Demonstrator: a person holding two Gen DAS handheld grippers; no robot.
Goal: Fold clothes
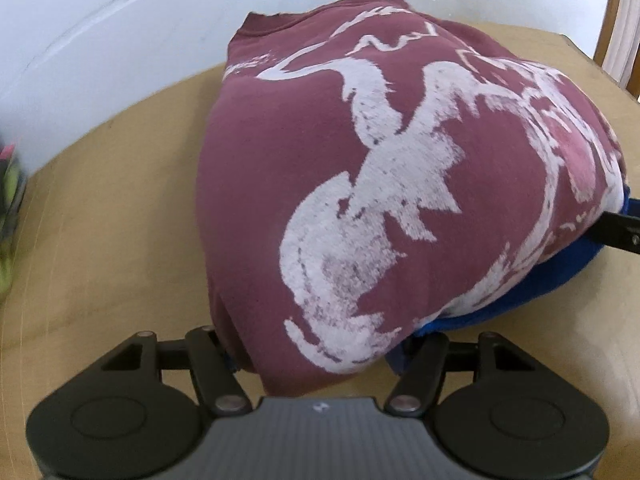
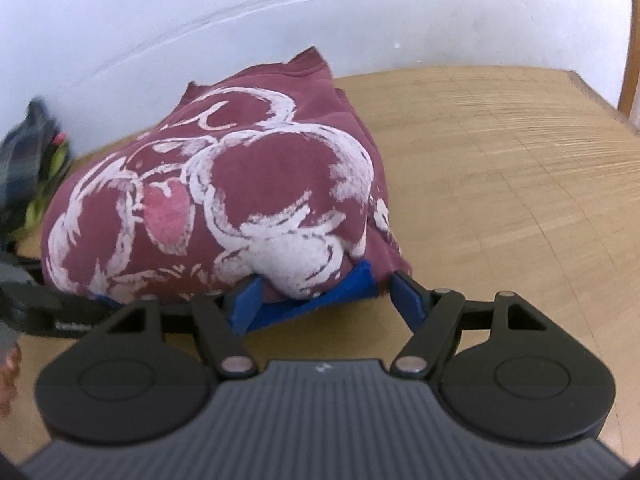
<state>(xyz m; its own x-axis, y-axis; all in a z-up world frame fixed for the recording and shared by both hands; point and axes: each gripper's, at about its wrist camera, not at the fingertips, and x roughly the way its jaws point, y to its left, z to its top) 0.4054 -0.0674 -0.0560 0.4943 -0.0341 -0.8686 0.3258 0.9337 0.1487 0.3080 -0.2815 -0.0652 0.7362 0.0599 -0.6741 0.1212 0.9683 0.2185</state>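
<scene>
A folded maroon shirt (image 1: pixel 360 168) with a white print lies on top of a blue garment (image 1: pixel 520 292) on the wooden table (image 1: pixel 100 240). My left gripper (image 1: pixel 316 344) is open, its fingers spread around the near edge of the stack and mostly hidden under the cloth. In the right wrist view the maroon shirt (image 2: pixel 224 200) and blue garment (image 2: pixel 312 304) sit between my right gripper's (image 2: pixel 324 292) open blue fingers (image 2: pixel 408 292), which straddle the stack's corner. The right gripper's finger also shows in the left wrist view (image 1: pixel 620 228). The left gripper shows at the left edge of the right wrist view (image 2: pixel 40 304).
A pile of dark and yellow-green clothes (image 2: pixel 32 168) lies at the table's left by the white wall (image 2: pixel 200 20); it also shows in the left wrist view (image 1: pixel 10 208). Bare table top (image 2: pixel 500 180) stretches to the right. A wooden frame (image 2: pixel 630 40) stands at far right.
</scene>
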